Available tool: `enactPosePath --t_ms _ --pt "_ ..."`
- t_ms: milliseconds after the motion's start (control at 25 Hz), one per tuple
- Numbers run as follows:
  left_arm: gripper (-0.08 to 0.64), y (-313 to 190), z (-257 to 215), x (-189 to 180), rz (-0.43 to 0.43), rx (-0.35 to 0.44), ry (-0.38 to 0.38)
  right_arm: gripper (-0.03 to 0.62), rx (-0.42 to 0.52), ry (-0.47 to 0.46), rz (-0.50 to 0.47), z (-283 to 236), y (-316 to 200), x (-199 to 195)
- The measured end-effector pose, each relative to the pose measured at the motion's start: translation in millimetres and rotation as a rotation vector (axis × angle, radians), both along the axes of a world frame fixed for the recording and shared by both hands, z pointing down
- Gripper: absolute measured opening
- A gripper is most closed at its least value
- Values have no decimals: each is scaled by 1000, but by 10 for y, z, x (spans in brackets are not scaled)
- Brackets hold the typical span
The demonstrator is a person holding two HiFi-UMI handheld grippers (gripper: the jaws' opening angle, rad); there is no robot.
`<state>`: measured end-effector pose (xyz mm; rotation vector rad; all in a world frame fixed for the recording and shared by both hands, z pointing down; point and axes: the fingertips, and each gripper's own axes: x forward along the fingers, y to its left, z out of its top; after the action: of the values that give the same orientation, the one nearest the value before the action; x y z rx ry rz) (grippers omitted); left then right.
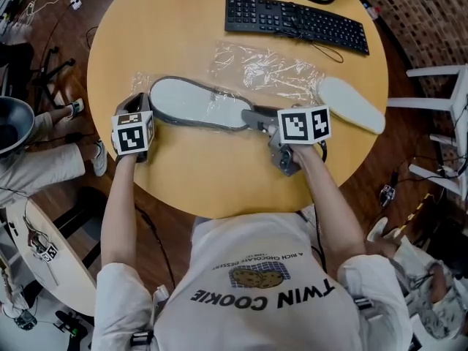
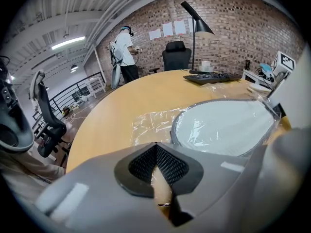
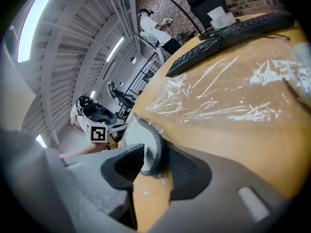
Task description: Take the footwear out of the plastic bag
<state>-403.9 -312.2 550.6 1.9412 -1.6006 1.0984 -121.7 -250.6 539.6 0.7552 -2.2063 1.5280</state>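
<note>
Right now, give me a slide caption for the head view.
Unbagging: left gripper pinches the plastic bag, right gripper clamps the grey slipper inside it, on the table.

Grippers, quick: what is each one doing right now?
Left gripper: closed, pinching the edge of the plastic bag.
Right gripper: closed on the end of the slipper, through the bag.

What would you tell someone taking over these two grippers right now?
Left gripper: shut on the plastic bag's edge.
Right gripper: shut on one end of the grey-rimmed slipper, which lies mostly inside that bag.
Done: a white slipper lies bare at the right, beside an empty bag.
Left: pull the grey-rimmed slipper free.
</note>
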Motion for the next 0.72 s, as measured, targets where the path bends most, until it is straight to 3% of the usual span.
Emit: enactPosePath --t_ms 200,360,440,520,560,600,720 --pt "3 -3 15 -14 -8 -4 -5 141 -53 -201 59 -168 19 31" --pt "3 -21 14 -3 -11 3 -8 141 -53 -349 53 -305 8 16" --pt "3 -29 18 4 -10 0 -11 141 -43 -342 37 -299 27 0" --pt "3 -42 12 2 -11 3 -17 131 -33 -240 35 -187 52 29" --pt "3 -44 11 2 -13 4 -17 69 -21 -188 39 -134 51 47" --pt "3 -44 10 1 -14 5 -18 52 -13 -156 48 -101 42 63" --pt "3 -30 16 11 -18 1 -11 42 -20 -150 82 -84 20 88"
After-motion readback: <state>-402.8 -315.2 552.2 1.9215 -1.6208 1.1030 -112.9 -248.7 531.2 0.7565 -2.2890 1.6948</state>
